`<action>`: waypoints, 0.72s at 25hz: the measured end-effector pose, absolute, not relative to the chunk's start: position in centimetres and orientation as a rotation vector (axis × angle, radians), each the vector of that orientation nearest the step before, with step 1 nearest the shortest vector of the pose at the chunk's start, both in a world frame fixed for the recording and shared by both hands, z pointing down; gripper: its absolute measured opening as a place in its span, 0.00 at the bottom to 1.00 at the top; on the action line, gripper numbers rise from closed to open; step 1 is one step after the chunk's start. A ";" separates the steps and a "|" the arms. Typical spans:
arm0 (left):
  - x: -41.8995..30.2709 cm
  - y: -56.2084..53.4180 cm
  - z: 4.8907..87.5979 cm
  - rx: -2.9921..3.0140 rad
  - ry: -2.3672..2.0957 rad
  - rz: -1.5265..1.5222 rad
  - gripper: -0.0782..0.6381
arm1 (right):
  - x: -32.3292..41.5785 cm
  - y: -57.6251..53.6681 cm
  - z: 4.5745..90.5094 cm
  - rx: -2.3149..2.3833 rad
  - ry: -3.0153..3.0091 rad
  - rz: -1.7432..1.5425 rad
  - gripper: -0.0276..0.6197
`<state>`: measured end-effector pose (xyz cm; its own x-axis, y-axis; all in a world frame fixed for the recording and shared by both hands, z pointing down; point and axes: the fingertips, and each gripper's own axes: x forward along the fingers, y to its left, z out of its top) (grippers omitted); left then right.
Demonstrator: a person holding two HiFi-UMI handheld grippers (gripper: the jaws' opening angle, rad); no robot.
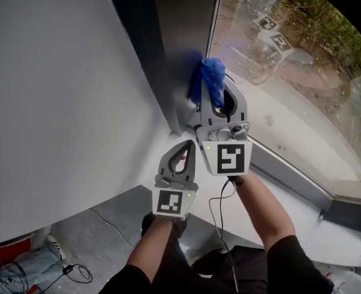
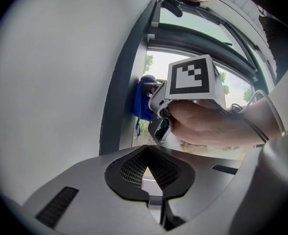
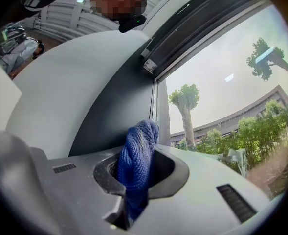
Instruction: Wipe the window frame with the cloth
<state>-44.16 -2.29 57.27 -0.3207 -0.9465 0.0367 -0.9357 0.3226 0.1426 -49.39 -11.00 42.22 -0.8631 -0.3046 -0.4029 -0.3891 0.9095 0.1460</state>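
A blue cloth is bunched against the dark grey upright window frame. My right gripper is shut on the cloth, which sticks out past the jaw tips and touches the frame. My left gripper hangs lower and nearer, beside the white wall, shut with nothing between its jaws. In the left gripper view the cloth shows ahead, pressed on the frame.
A white wall runs along the left. The window pane fills the right, above a white sill and a grey lower frame. A cable trails from the right gripper. Bags lie on the floor at lower left.
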 end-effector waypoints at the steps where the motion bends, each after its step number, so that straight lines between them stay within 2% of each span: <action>1: -44.2 -2.4 57.7 1.760 -2.471 -0.153 0.12 | -49.2 -10.8 42.4 -0.503 2.688 0.312 0.10; 7: -44.7 -2.1 58.5 1.765 -2.542 -0.176 0.12 | -49.0 -10.6 43.3 -0.447 2.620 0.221 0.10; 11: -45.3 -1.7 60.9 1.814 -2.534 -0.081 0.12 | -49.2 -11.2 44.2 -0.423 2.598 0.186 0.10; 18: -45.4 -1.5 58.5 1.852 -2.611 -0.035 0.12 | -49.9 -11.6 45.6 -0.395 2.658 0.188 0.10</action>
